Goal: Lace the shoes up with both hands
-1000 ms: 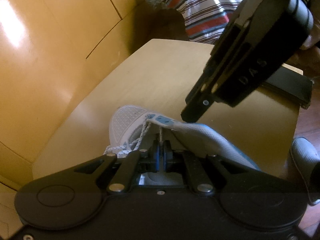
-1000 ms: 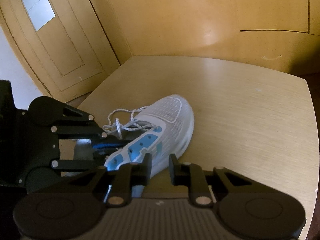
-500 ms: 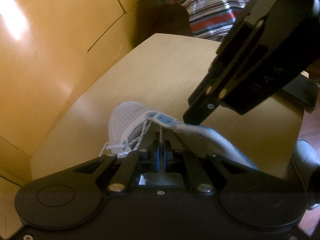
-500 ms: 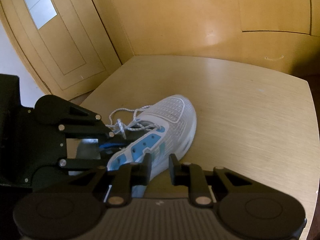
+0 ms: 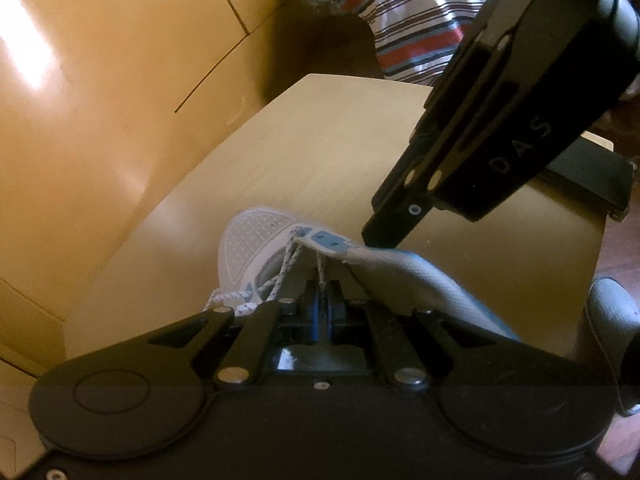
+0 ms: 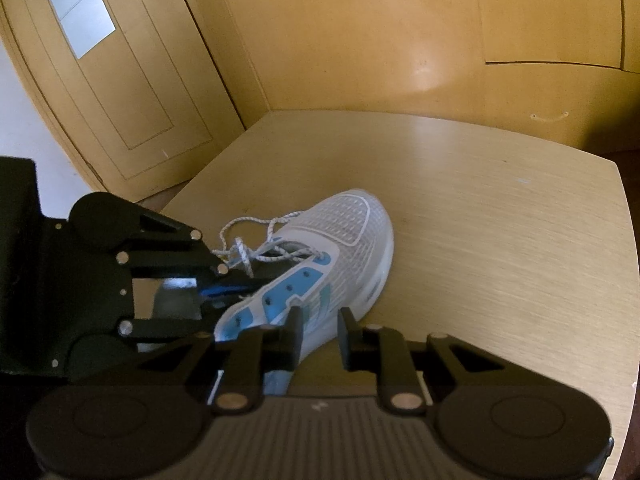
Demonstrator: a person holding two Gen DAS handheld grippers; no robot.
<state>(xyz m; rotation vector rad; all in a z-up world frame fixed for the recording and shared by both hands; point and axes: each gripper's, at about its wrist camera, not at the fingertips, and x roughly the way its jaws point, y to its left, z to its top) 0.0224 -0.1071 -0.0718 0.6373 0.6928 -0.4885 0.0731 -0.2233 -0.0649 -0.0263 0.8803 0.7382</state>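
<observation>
A white mesh shoe (image 6: pixel 344 248) with blue eyelet panels lies on the wooden table (image 6: pixel 500 240), toe pointing away. Its white speckled lace (image 6: pixel 256 248) is threaded through the front eyelets and lies loose to the left. My left gripper (image 5: pixel 322 296) is shut on a strand of the lace (image 5: pixel 320 268) at the shoe's opening (image 5: pixel 400 268); it also shows in the right wrist view (image 6: pixel 228 284). My right gripper (image 6: pixel 319 320) is open and empty, just above the shoe's side; in the left wrist view it hangs over the eyelet panel (image 5: pixel 384 236).
Wooden cabinet walls stand behind the table (image 6: pixel 400 40), with a door (image 6: pixel 120 92) at the left. A person in a striped shirt (image 5: pixel 420 20) sits beyond the table. A black flat device (image 5: pixel 592 176) lies near the table's right edge. A second shoe (image 5: pixel 612 320) is off the table.
The right gripper has shifted slightly over the shoe's eyelet panel and stays open. The left gripper keeps its hold on the lace; the shoe has barely moved.
</observation>
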